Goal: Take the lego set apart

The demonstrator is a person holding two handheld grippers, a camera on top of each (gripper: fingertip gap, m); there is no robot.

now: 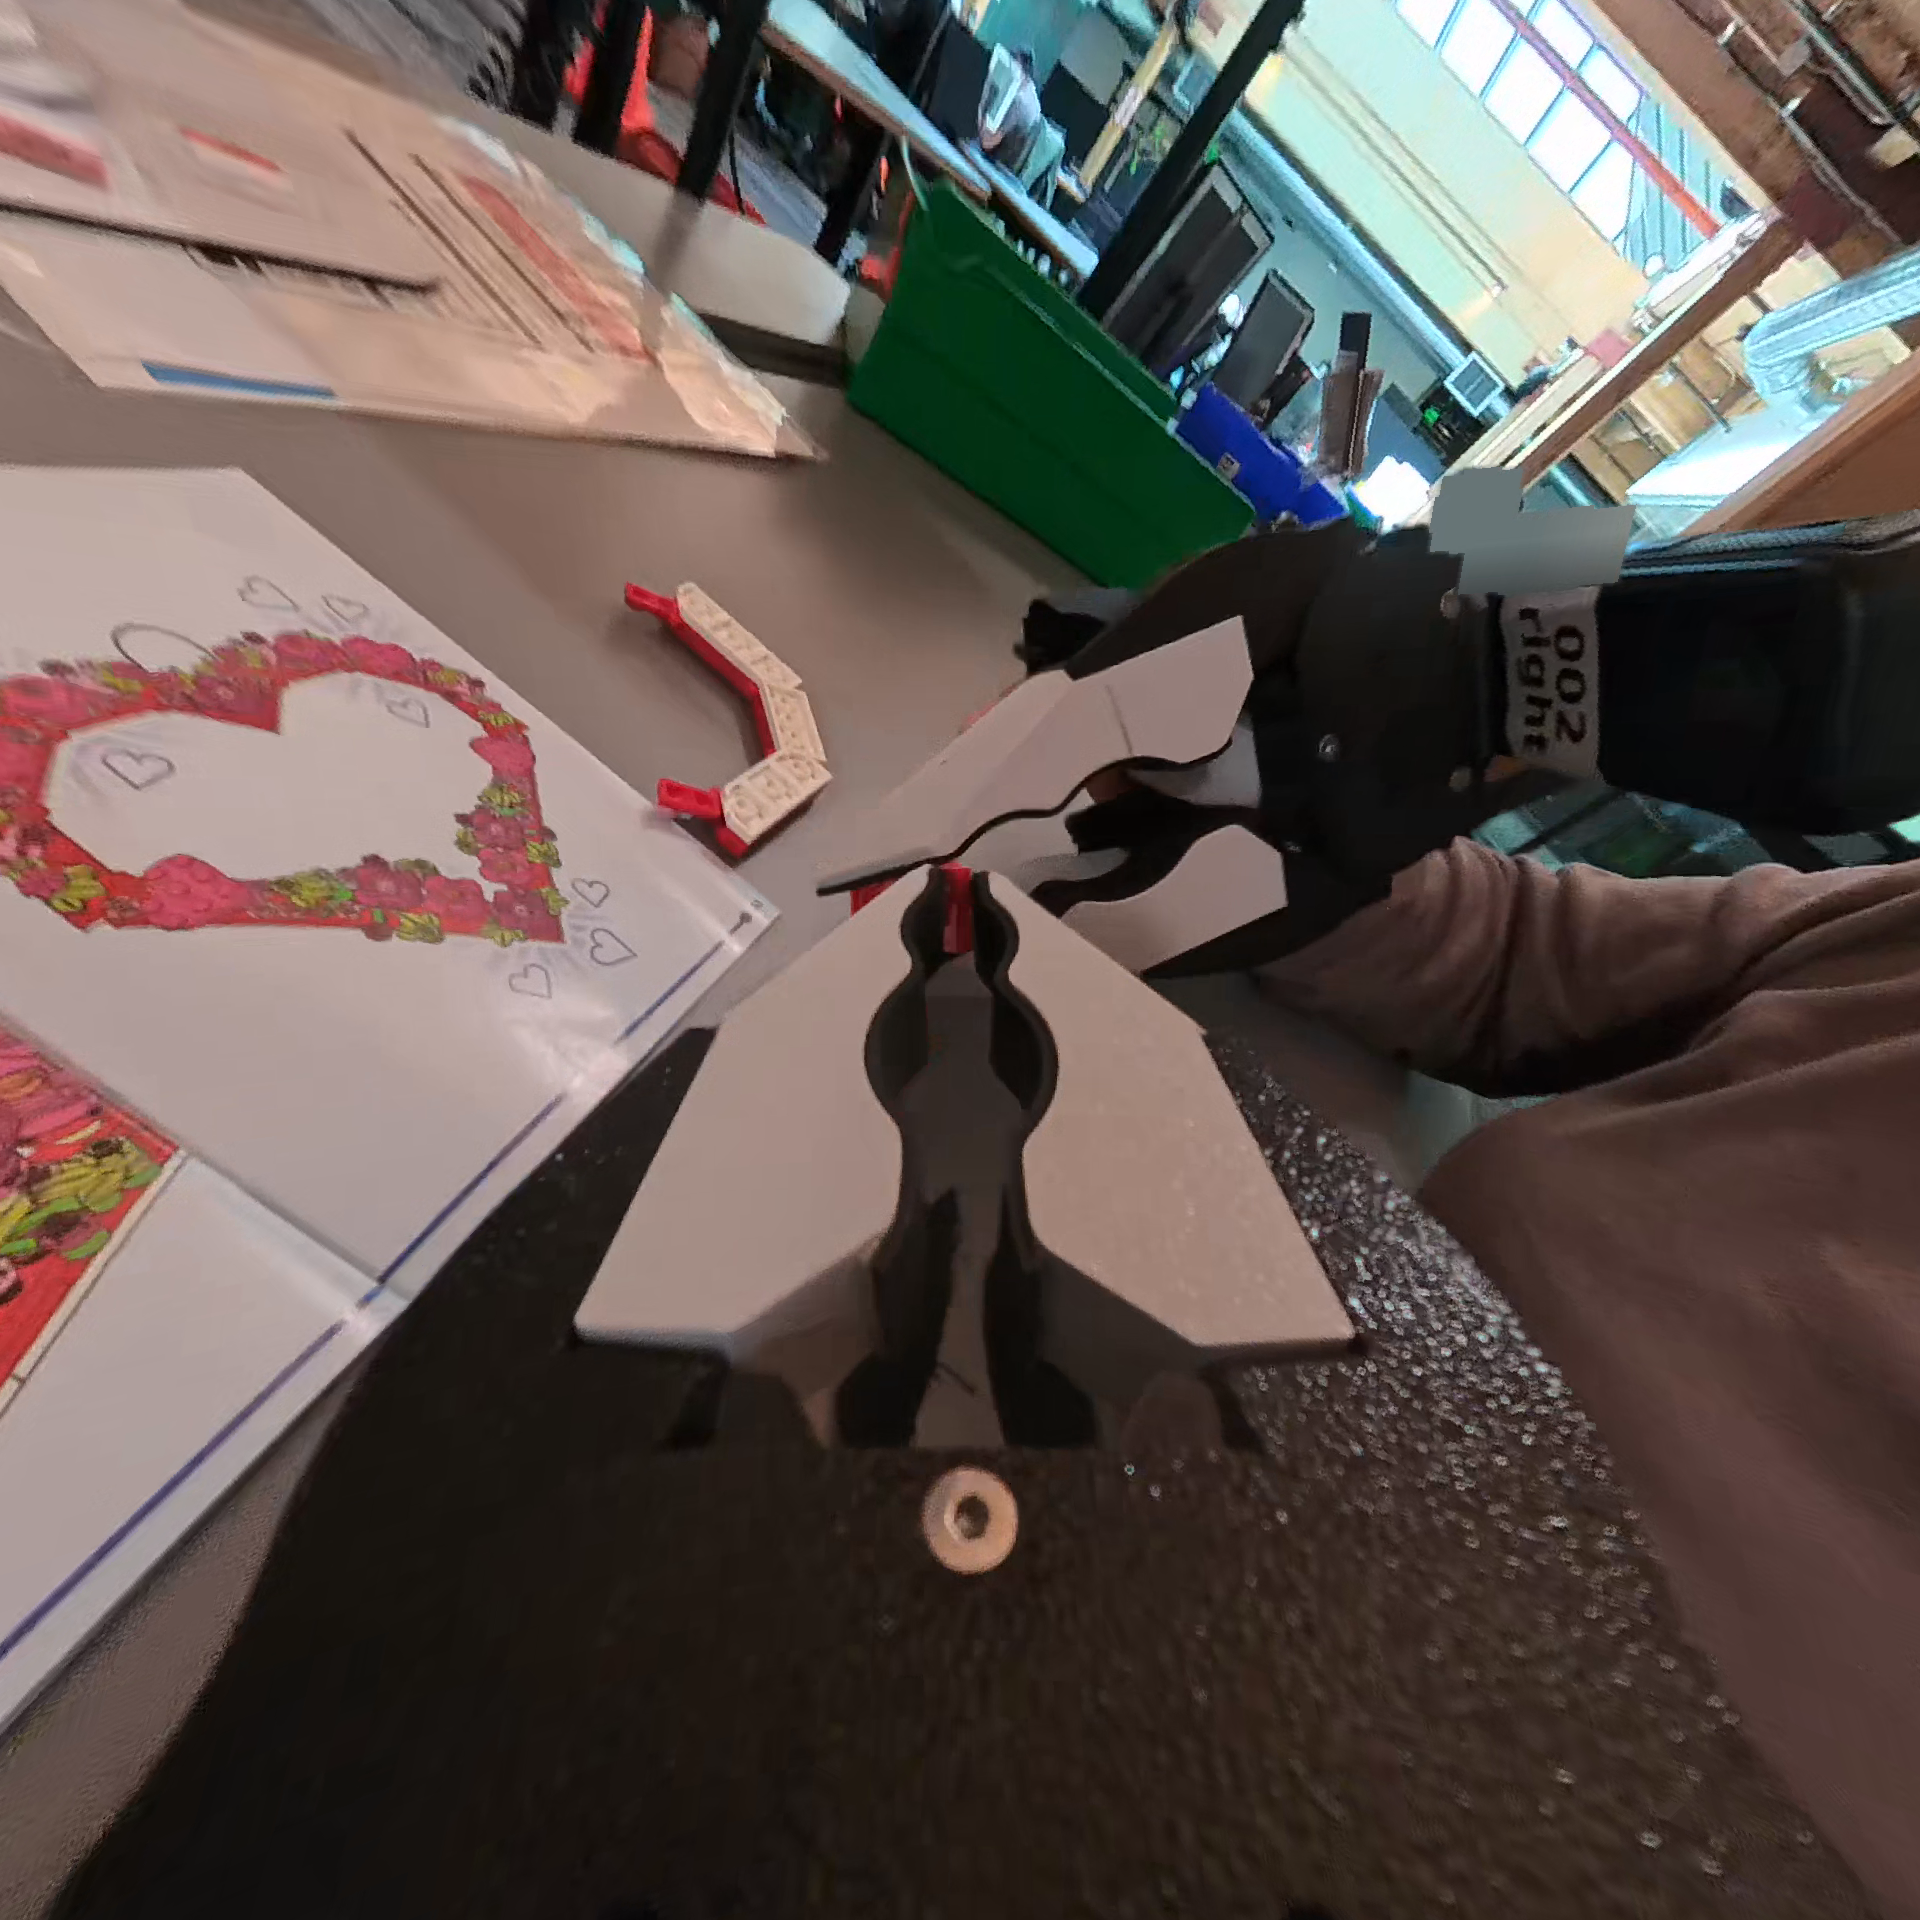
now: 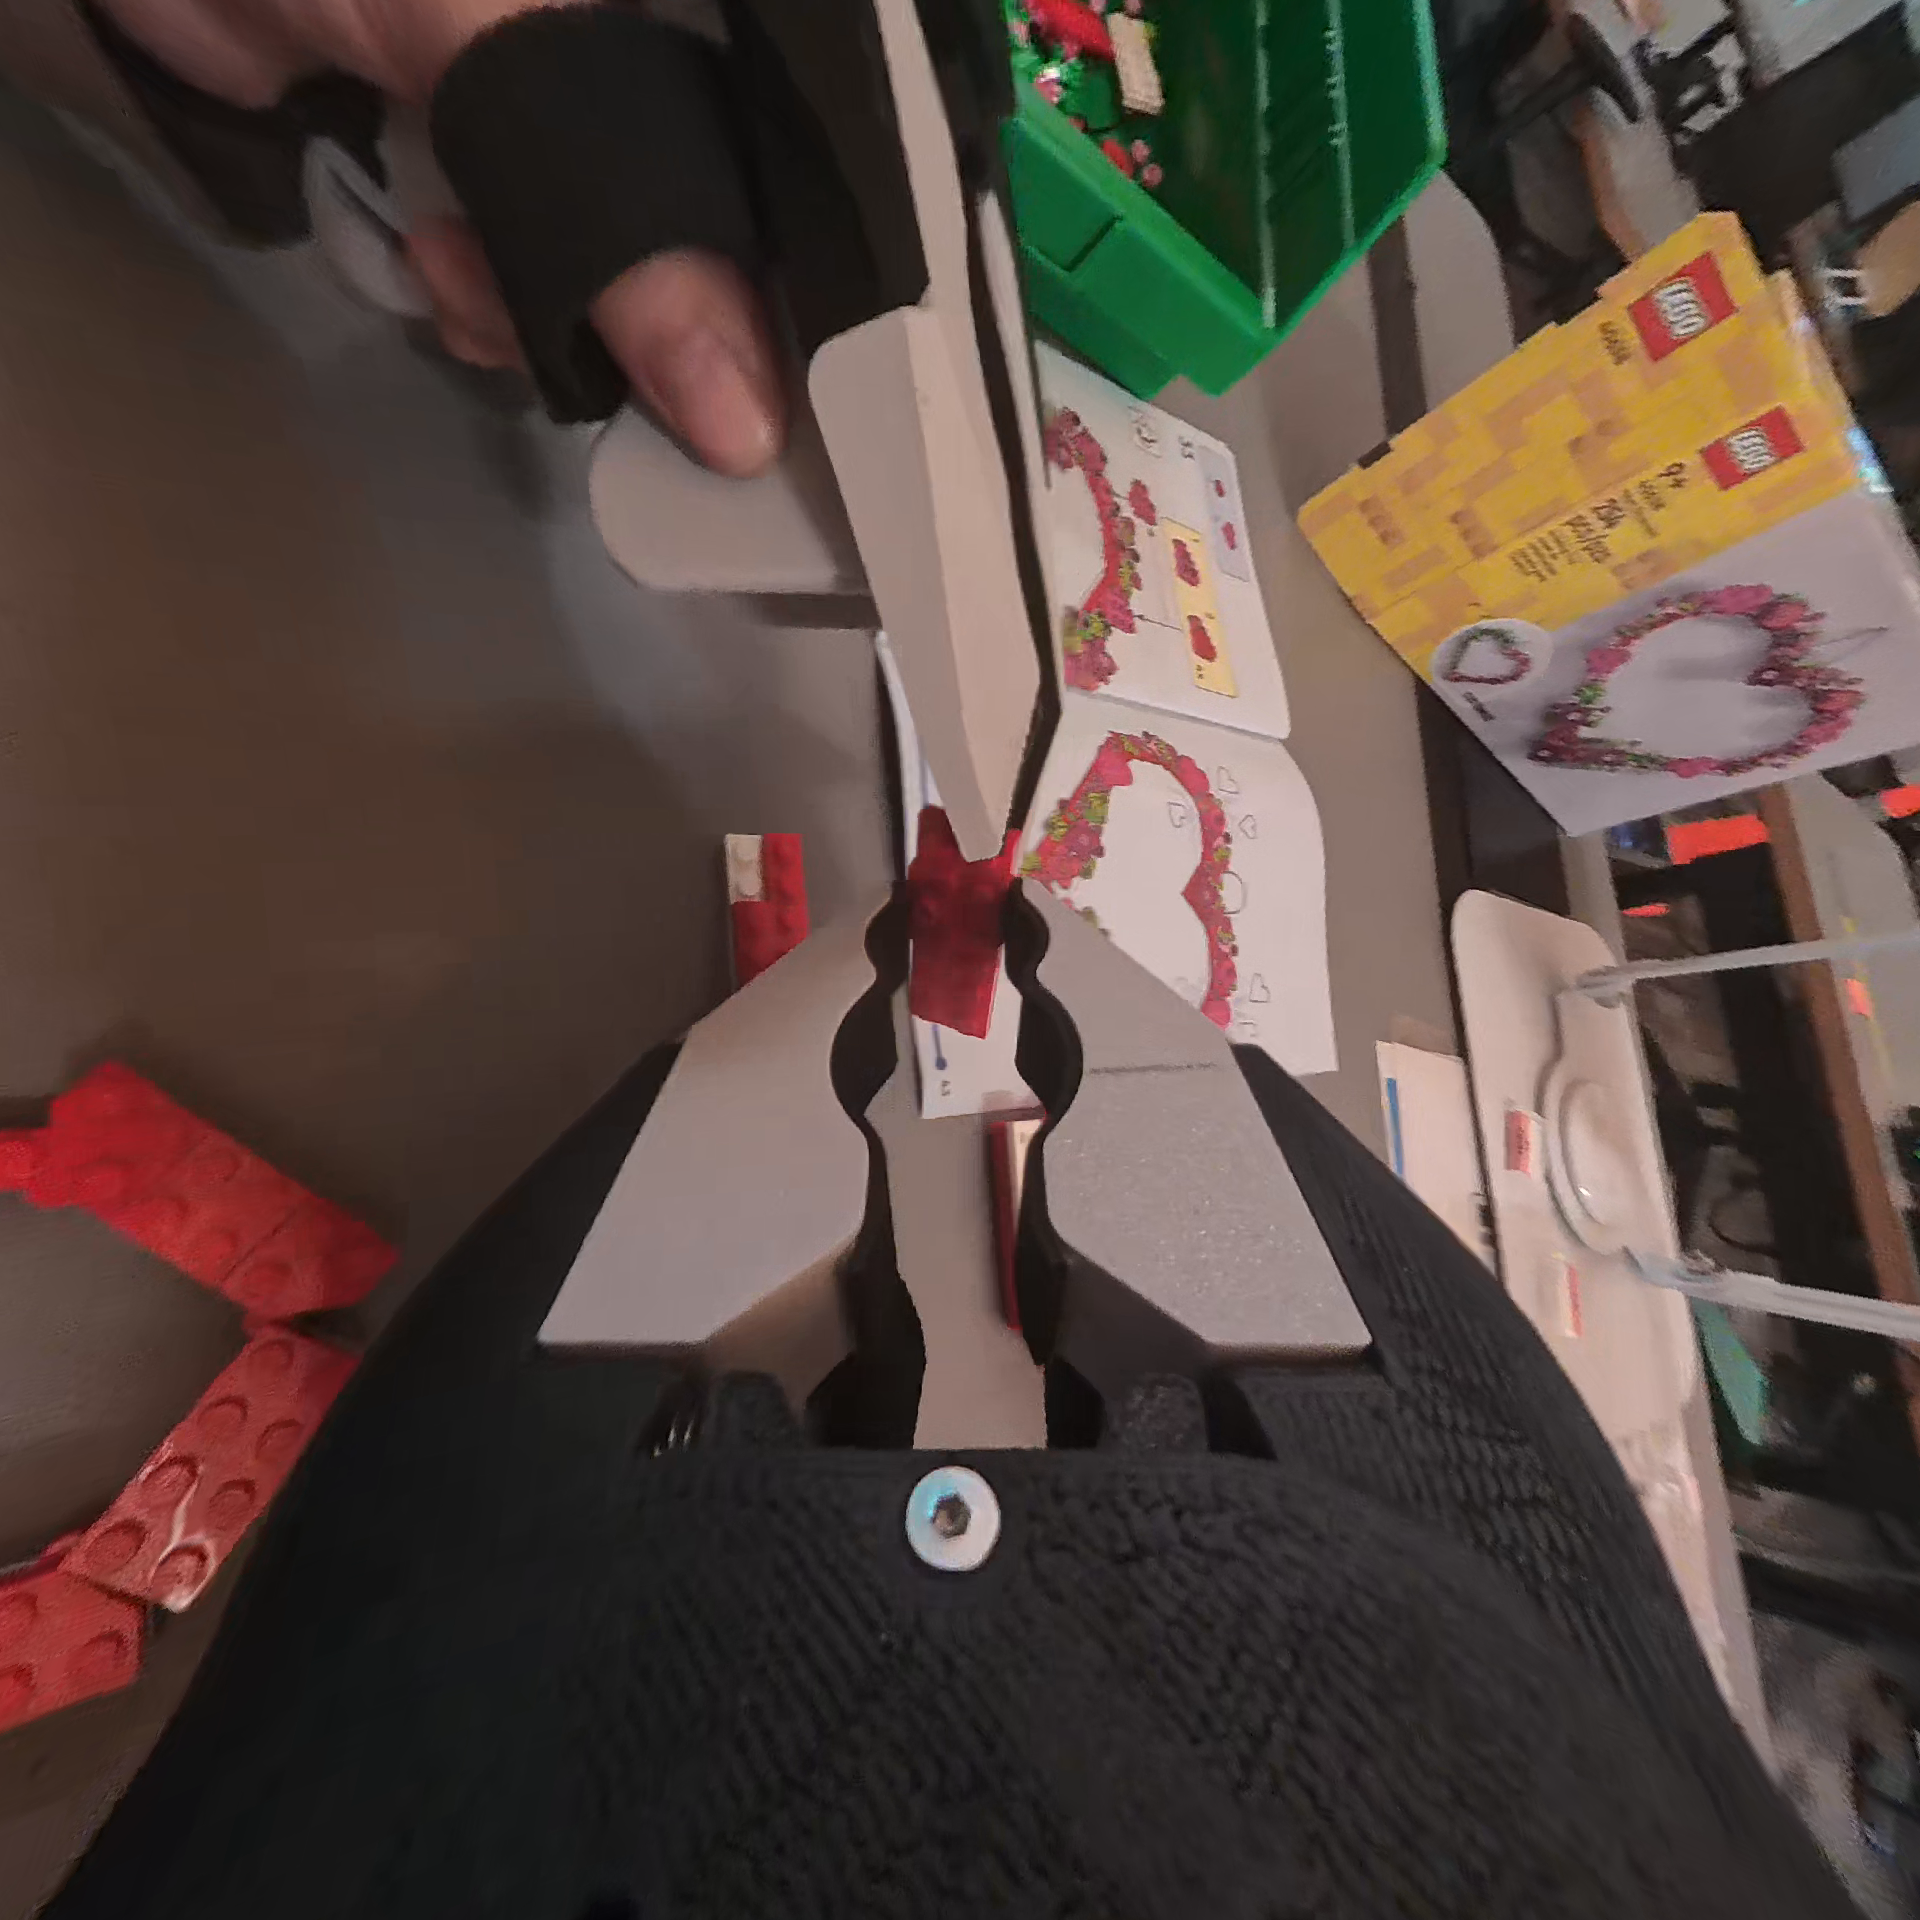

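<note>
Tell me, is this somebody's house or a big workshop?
Probably a big workshop or lab, not a house: long work tables with computer monitors, storage bins like the green bin, and high windows under exposed beams.

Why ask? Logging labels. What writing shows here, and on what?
I quote no writing; it stands on:
Yellow box: red logos, dark print.
White band: black print.
Open booklet: small numbers, too blurred.
Papers: print too blurred.
</note>
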